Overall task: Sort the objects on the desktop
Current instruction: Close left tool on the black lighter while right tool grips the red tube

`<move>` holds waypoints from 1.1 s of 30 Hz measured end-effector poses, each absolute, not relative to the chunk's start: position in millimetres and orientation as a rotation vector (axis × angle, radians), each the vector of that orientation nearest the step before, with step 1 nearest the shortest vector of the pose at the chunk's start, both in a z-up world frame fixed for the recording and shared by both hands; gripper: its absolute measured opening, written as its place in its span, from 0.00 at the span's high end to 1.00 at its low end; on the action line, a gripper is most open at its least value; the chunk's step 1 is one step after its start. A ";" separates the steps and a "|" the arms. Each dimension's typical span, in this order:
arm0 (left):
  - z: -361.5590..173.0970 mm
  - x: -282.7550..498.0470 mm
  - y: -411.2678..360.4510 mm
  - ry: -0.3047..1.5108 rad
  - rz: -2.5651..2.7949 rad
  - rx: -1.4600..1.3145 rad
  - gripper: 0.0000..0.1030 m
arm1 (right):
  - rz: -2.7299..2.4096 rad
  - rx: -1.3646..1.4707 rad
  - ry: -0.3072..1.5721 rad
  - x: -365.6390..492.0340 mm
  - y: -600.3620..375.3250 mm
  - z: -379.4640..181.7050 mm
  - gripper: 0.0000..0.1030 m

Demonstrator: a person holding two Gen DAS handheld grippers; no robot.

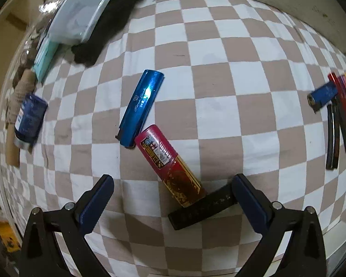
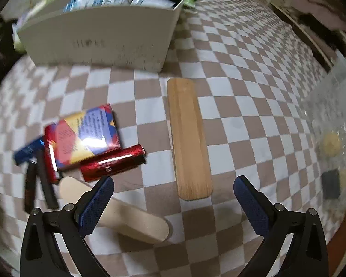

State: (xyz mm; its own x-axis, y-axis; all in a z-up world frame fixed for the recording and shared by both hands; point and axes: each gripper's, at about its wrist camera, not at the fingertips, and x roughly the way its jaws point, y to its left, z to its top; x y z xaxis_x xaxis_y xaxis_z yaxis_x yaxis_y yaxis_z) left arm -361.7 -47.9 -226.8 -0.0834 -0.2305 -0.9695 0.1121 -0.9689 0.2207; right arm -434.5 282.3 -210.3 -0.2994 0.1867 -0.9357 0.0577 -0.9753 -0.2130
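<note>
Checkered beige-and-white cloth (image 1: 219,73) covers the desk in both wrist views.

Right wrist view, largest first:
- White storage box (image 2: 99,39), at 11 o'clock, filled with blurred packets.
- Translucent plastic bin (image 2: 329,124), at 3 o'clock, holding small yellow and black items that are too blurred to identify.
- Wooden board (image 2: 189,138), lying flat near centre, its long axis running from 12 to 6 o'clock.
- Pale wooden paddle (image 2: 131,217), at 7 o'clock, partly hidden behind the left finger.
- Colourful printed box (image 2: 85,136), at 9 o'clock, touching a red metallic lighter (image 2: 113,162) on its lower edge.
- Blue lighter (image 2: 27,152) and two dark sticks (image 2: 46,189), at the 9 o'clock edge beside the printed box.

Left wrist view, largest first:
- Pale blue lidded container (image 1: 78,11), at 11 o'clock, resting on a black fabric item (image 1: 108,30).
- Red-and-gold lighter (image 1: 168,164), just below centre; its lower end touches a black bar (image 1: 200,210).
- Blue metallic lighter (image 1: 140,106), near centre, its lower end just beside the red-and-gold lighter.
- Dark blue can (image 1: 28,120), at 9 o'clock, lying on its side.

Left gripper (image 1: 173,191): jaws spread wide, holding nothing; the red-and-gold lighter's lower end and the black bar lie between them.

Right gripper (image 2: 173,191): jaws spread wide, holding nothing; the wooden board's near end lies between them.
</note>
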 end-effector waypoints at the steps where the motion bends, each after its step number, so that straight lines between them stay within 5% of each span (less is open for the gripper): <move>1: -226.6 -360.3 -45.3 -0.158 -2.157 1.955 0.00 | 2.431 -1.817 -0.351 -436.9 278.1 -215.2 0.00; 9: -222.5 -346.2 -17.7 -0.411 -2.197 1.928 0.00 | 2.398 -1.835 -0.532 -440.4 246.2 -234.9 0.00; 16: -228.8 -335.7 -6.5 -0.396 -2.196 2.085 0.00 | 2.413 -1.908 -0.543 -432.2 243.4 -236.7 0.00; 27: -224.8 -328.5 -27.1 -0.061 -2.237 2.156 0.00 | 2.404 -2.153 -0.522 -409.8 249.3 -246.2 0.00; 33: -217.8 -339.0 -32.7 0.160 -2.293 2.185 0.00 | 2.424 -2.169 -0.364 -412.4 264.5 -238.7 0.00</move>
